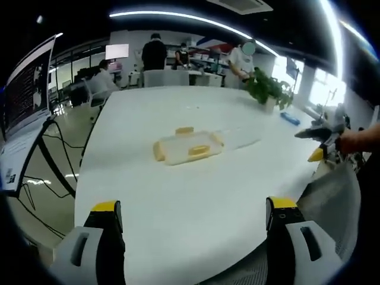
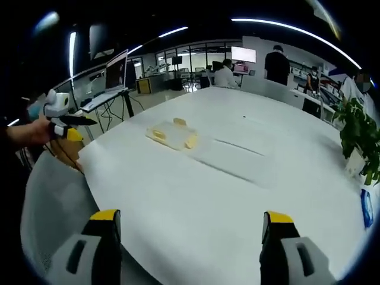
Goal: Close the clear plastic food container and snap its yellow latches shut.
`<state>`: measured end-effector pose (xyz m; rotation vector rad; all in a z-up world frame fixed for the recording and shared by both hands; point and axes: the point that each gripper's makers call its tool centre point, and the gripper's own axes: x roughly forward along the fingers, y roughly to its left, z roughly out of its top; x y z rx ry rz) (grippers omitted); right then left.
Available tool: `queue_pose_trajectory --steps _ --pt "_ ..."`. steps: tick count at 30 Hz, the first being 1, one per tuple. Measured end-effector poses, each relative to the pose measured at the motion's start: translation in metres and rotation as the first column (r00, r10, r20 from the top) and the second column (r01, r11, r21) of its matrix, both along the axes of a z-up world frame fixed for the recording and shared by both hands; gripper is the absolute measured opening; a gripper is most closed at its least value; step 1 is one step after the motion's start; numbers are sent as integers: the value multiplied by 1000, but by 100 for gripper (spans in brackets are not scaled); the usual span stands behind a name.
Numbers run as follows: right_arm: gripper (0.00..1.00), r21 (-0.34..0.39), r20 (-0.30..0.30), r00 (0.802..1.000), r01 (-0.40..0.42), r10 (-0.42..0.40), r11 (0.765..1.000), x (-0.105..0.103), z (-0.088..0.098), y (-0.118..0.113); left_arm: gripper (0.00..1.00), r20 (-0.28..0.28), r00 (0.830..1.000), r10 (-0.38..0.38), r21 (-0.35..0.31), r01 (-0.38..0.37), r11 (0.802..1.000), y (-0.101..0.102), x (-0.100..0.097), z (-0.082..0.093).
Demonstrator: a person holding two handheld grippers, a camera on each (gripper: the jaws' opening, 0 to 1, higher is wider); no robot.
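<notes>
A clear plastic food container (image 1: pixel 185 147) with yellow latches lies flat on the white table (image 1: pixel 178 202), well ahead of my left gripper (image 1: pixel 195 215), whose jaws stand wide apart with nothing between them. In the right gripper view the same container (image 2: pixel 172 135) sits far off to the upper left of my right gripper (image 2: pixel 189 227), which is open and holds nothing. The right gripper (image 1: pixel 323 139) appears at the table's right edge in the left gripper view, held by a hand. The left gripper (image 2: pixel 62 119) appears at the left in the right gripper view.
A potted plant (image 1: pixel 270 89) stands at the table's far right, with a blue object (image 1: pixel 291 117) beside it. A laptop on a stand (image 1: pixel 27 98) with cables is left of the table. Several people are in the office behind. A grey chair back (image 1: pixel 332 202) is near the right edge.
</notes>
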<state>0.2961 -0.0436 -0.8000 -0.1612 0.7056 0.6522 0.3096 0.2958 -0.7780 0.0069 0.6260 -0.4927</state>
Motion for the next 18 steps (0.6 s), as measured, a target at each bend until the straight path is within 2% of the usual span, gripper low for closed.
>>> queue_pose_trajectory --steps 6,7,8,9,10,13,16,18 --pt "100 12 -5 1000 21 -21 1000 3 -3 0 99 -13 1000 -13 3 13 1000 -3 0 -4" --pt "100 -3 -4 1000 18 -18 1000 3 -4 -1 99 -9 1000 -12 1 12 1000 -3 0 -3" --pt "100 -103 3 999 -41 42 994 1 -9 -5 99 -5 1000 -13 -6 13 1000 -4 1 -3" --pt "100 -163 29 995 -90 96 983 2 -9 -3 99 -5 1000 -15 -13 15 1000 -5 1 -3" --pt "100 -178 52 989 -125 136 976 2 -7 5 99 -7 1000 -21 -16 21 1000 -7 1 -3" --pt "100 -119 32 992 -118 123 986 5 -3 16 99 -17 999 -38 5 38 999 -7 0 -5" --pt "100 -122 47 990 -127 133 984 13 -1 21 99 -19 999 -36 10 36 999 -6 2 -7" --pt "100 -215 56 980 -174 190 961 16 -8 19 99 -31 999 -28 5 28 1000 -4 5 -11"
